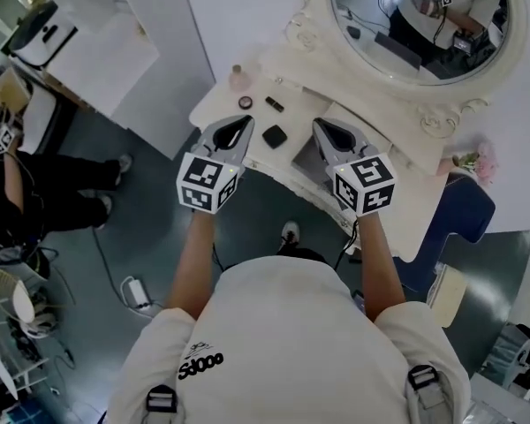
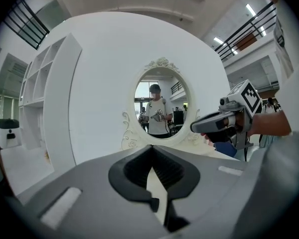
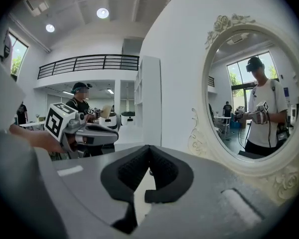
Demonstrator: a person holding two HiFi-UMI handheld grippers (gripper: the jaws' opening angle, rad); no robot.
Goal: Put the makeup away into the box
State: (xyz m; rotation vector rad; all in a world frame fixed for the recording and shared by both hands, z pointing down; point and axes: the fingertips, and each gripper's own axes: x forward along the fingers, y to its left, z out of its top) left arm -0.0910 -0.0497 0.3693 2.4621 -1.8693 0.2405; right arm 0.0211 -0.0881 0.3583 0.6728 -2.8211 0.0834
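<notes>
Your left claw [image 1: 246,120] and right claw [image 1: 319,124] are both shut tight with nothing in them, held side by side over the near edge of the white ornate desk [image 1: 214,106]. Between them lies a black square compact [image 1: 275,136]. Beyond it sit a black lipstick tube [image 1: 275,104], a small round dark-lidded pot [image 1: 246,102] and a pale pink bottle [image 1: 238,78]. The grey box [image 1: 306,161] shows just beside your right claw.

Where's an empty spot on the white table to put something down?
There is bare top right of the right gripper, toward the table edge. There is more between the black tube and the mirror frame. The left corner is crowded with the bottle, round compact and square compact.
</notes>
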